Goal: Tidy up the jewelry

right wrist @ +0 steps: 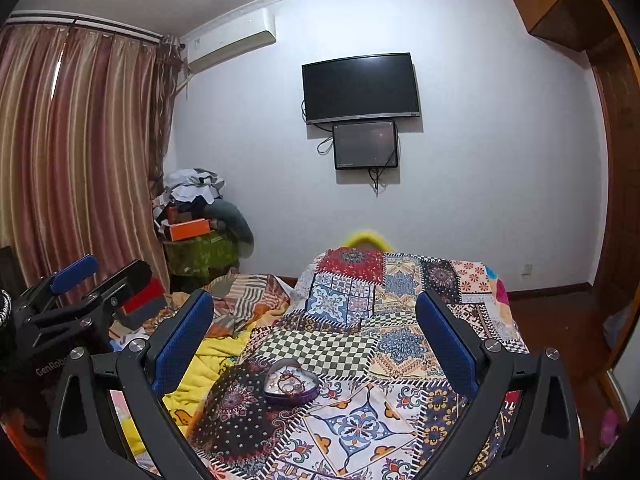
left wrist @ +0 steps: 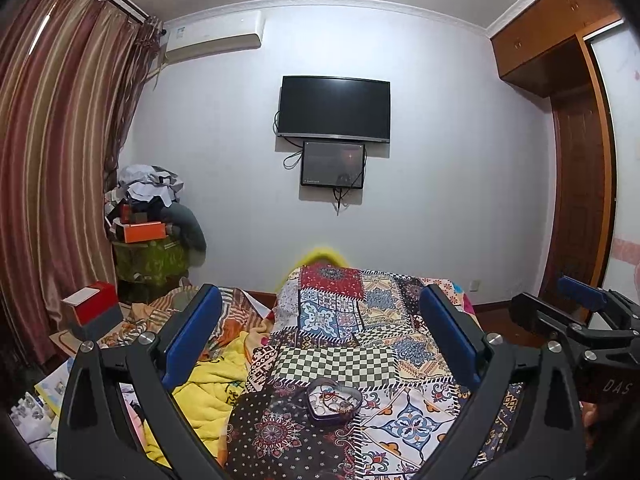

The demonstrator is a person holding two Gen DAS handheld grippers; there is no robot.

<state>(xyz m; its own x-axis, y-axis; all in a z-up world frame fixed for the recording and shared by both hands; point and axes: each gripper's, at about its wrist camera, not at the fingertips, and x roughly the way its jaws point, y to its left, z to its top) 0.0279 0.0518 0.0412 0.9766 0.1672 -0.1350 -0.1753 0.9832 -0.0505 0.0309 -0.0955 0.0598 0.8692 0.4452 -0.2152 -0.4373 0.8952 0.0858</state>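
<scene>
On the patchwork quilt [left wrist: 340,320], the heart-shaped jewelry box [left wrist: 334,402] lies at six o'clock between the empty, wide-open left gripper [left wrist: 320,344]; the right gripper [right wrist: 314,340] is likewise spread, box at seven.

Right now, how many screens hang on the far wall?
2. The large black television hangs in the middle of the wall. The smaller screen hangs directly below it, near its lower edge, with cables dangling from it. Both look dark. No other is visible.

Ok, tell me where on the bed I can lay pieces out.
Bare quilt lies right of the heart-shaped tin, and beyond it on the checkered patch. Left is crowded: a rumpled yellow blanket, then boxes.
</scene>
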